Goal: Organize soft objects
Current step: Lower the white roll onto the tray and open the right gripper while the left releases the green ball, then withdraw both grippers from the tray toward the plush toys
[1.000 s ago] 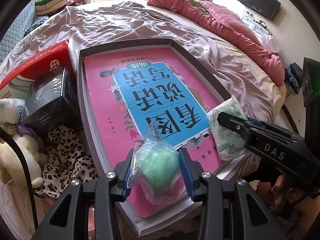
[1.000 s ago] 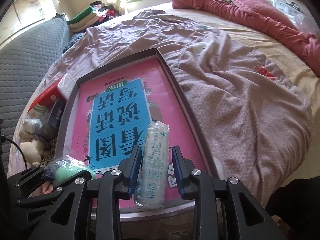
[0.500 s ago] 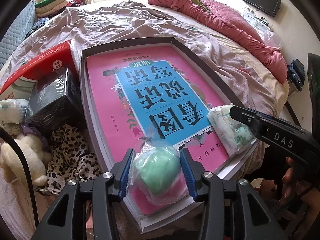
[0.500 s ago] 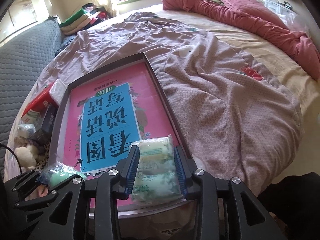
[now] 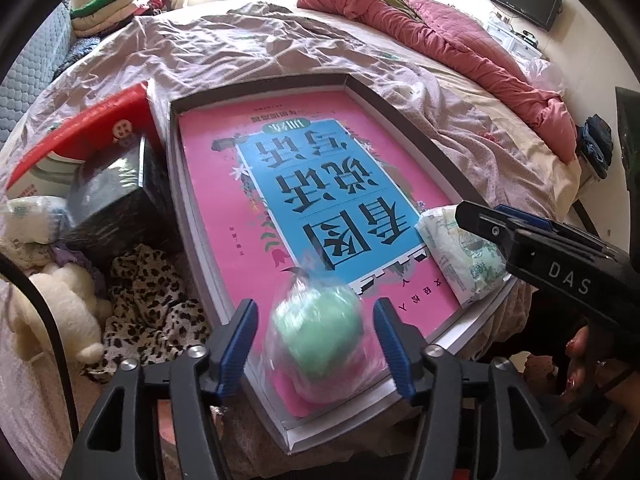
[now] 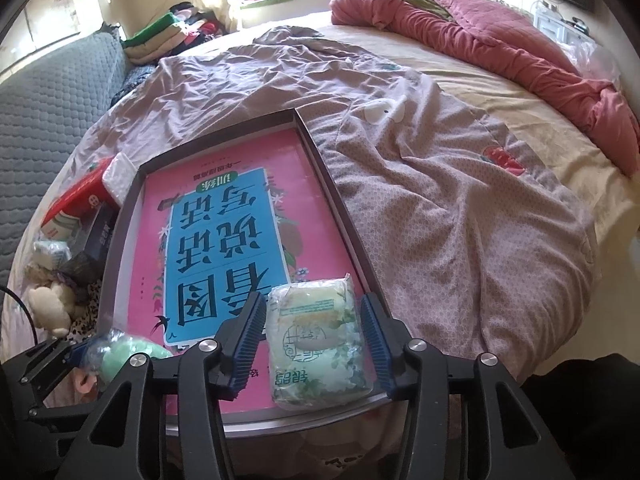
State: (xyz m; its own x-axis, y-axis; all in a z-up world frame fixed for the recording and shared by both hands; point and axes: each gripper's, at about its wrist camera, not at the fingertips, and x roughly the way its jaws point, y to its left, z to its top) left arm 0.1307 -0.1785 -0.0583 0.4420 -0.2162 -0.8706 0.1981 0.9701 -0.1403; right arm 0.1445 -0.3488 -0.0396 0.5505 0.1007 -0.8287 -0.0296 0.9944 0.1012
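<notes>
Left wrist view: left gripper (image 5: 314,344) jaws opening, bagged green ball (image 5: 320,330) sits between them w/ gaps both sides, pads not pressing. Ball rests on pink book (image 5: 240,216) inside the grey tray (image 5: 400,116), near-left corner. Looks released.

Right wrist view: right gripper (image 6: 312,340) jaws also opening, tissue pack (image 6: 316,344) lying flat between them on the tray's near-right corner, blue pads (image 6: 246,340) clear of the wrap. Not held either.

Progress (my read): 2 soft items placed on the tray, side by side along the near edge, well apart. Rest of the book surface bare, far half unused.

Left to do: pile to the left of the tray not yet touched — white plush toy (image 5: 60,312), leopard-print cloth (image 5: 148,304), another small white pack (image 5: 32,220). Black box (image 5: 116,200) and red box (image 5: 72,144) sit there too, prob. not soft, can't tell if they count.

Est. early-to-mid task. Next needs both grippers backed off w/o dragging the ball's loose bag.
</notes>
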